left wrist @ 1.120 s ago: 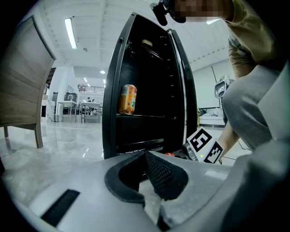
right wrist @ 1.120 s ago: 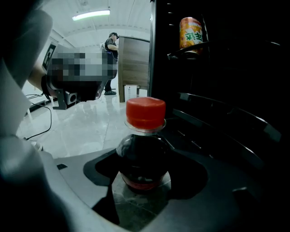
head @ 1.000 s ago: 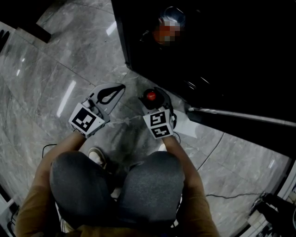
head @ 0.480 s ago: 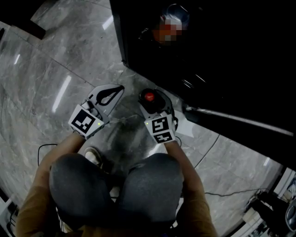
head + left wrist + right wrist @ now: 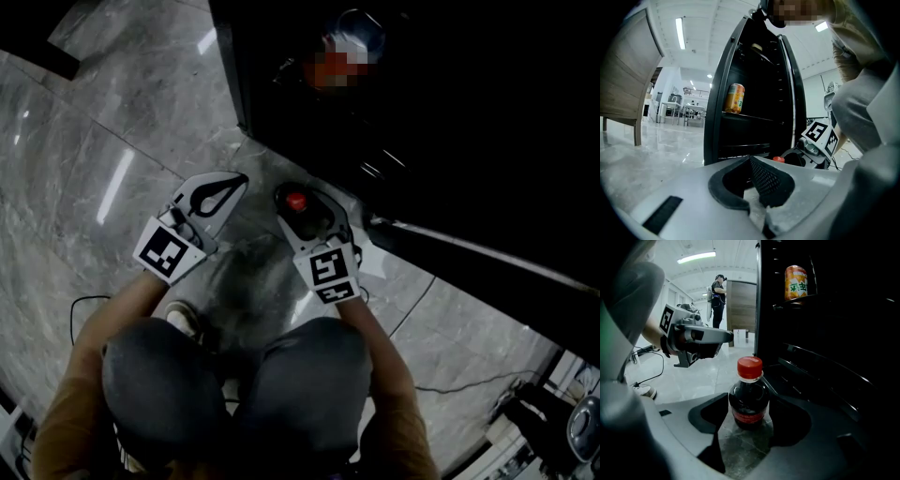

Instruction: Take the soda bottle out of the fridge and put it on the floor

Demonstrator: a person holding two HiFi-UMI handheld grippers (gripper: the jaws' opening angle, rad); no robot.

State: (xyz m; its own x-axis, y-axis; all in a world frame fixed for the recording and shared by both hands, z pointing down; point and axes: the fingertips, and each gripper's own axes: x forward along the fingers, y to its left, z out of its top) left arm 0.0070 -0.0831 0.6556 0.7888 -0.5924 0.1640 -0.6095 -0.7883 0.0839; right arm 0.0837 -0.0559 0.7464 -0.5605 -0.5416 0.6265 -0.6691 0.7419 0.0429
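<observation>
A small dark soda bottle with a red cap stands upright on the marble floor in front of the open black fridge. My right gripper is open around it, one jaw on each side, with a gap between pads and bottle. Its jaws have just been closing a little, with the bottle between them. My left gripper hovers to the left over the floor, shut and empty. It also shows in the right gripper view, where the left gripper sits to the left of the bottle.
An orange can stands on a fridge shelf. The fridge door edge juts out to the right. A wooden cabinet stands to the left, cables lie on the floor, and a person stands far behind.
My right gripper has drawn back slightly towards me and lifted a little, while the bottle keeps its place on the floor. The left gripper has hardly moved.
</observation>
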